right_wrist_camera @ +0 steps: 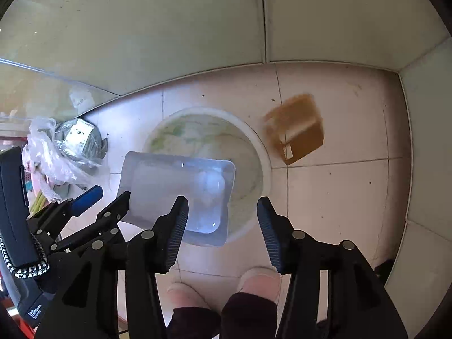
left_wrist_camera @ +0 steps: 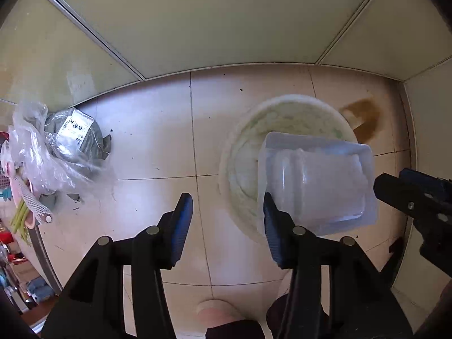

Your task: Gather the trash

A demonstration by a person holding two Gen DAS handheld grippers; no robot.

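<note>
Roughly, scene: a pale tiled floor point(right_wrist_camera: 333, 197) in a corner of greenish wall panels, seen from above by both wrist cameras.
Bin: a round white plastic bin point(right_wrist_camera: 260, 152) lined with a thin pale bag stands on the floor, its mouth open upward; in the left view point(left_wrist_camera: 240, 138) it lies just beyond the left fingers.
Task thing: a clear rectangular plastic tray point(right_wrist_camera: 180, 186) is above the bin's mouth, tilted, overlapping the near left part of the rim; in the left view point(left_wrist_camera: 319, 180) it covers the bin's right half.
Left gripper point(left_wrist_camera: 228, 223): fingers spread wide apart, gripping nothing; the tray's near corner sits just beside its right blue finger pad point(left_wrist_camera: 272, 237), and whether they touch cannot be told.
Right gripper point(right_wrist_camera: 223, 226): fingers released and well apart, nothing between them but floor and bin; the tray's near edge passes behind its left finger.
Brown item: a brown cardboard piece point(right_wrist_camera: 296, 130), blurred, is just right of the bin's far rim.
Left pile: a grey parcel bag with a white label point(left_wrist_camera: 76, 138) and crumpled clear plastic film point(left_wrist_camera: 42, 155) lie on the floor well to the left of the bin.
Person: two pink slippers point(right_wrist_camera: 260, 282) show at the near edge.
</note>
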